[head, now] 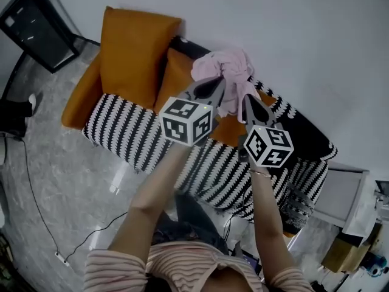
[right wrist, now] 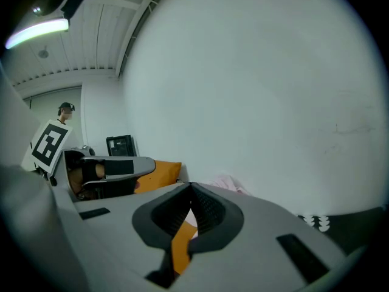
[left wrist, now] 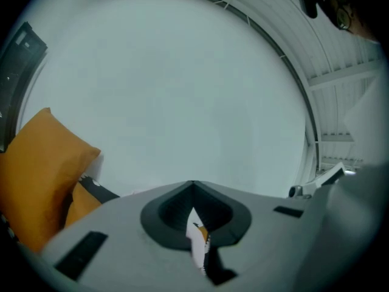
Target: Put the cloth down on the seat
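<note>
Gray floor (head: 61, 181) lies under the person. Left gripper (head: 219, 84) and right gripper (head: 246, 101) both have fingers pinching the pink cloth (head: 226, 66). It hangs in the air over the sofa (head: 121, 132) and is not on the seat yet.

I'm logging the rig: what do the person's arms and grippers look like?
The left gripper and right gripper are grey, tapered, their fingers lined with dark ribbing. Each carries a white cube with black square markers. The person wears a striped short-sleeved top and a thin bracelet on the right wrist.
</note>
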A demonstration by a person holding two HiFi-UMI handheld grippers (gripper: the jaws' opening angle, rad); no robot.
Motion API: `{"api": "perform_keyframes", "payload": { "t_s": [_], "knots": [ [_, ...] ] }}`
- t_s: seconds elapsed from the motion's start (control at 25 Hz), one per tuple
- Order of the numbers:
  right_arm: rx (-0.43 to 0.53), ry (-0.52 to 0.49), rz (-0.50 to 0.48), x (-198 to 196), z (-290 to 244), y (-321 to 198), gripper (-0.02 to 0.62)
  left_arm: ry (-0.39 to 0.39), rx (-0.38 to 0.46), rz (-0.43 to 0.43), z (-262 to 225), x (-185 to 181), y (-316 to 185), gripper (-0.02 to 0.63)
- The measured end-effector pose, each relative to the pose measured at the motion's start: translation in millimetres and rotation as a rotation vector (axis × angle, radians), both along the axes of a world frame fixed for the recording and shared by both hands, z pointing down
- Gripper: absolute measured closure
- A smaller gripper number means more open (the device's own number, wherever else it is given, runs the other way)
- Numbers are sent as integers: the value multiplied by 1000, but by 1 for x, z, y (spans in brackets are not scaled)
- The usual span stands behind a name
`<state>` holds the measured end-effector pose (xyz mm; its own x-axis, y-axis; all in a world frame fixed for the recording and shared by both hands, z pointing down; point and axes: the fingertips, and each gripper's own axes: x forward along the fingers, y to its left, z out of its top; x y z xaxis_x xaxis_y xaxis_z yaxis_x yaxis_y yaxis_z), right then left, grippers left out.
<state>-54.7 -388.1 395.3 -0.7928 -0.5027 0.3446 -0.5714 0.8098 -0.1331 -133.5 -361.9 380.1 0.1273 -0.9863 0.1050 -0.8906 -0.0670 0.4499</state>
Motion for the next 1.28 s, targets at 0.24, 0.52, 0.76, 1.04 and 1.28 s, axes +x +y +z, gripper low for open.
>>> {"api": "perform_keyframes", "payload": {
  "t_s": [0.24, 0.52, 0.76, 1.04, 1.28],
  "knots": [
    [28, -49, -8, 5, -22, 35, 588, -45, 32, 27, -17, 7, 34, 594],
    [55, -96, 12, 14, -43, 81, 588, -42, 21, 28, -15, 2, 80, 594],
    [78, -116, 55, 29, -56, 117, 588, -58, 22, 52, -22, 3, 113, 594],
    [72, -120, 120, 34, -59, 163, 588, -152, 31, 118, -42, -8, 150, 594],
    [107, -149, 140, 49, -77, 178, 588, -196, 22, 148, -53, 1, 164, 594]
  ]
}}
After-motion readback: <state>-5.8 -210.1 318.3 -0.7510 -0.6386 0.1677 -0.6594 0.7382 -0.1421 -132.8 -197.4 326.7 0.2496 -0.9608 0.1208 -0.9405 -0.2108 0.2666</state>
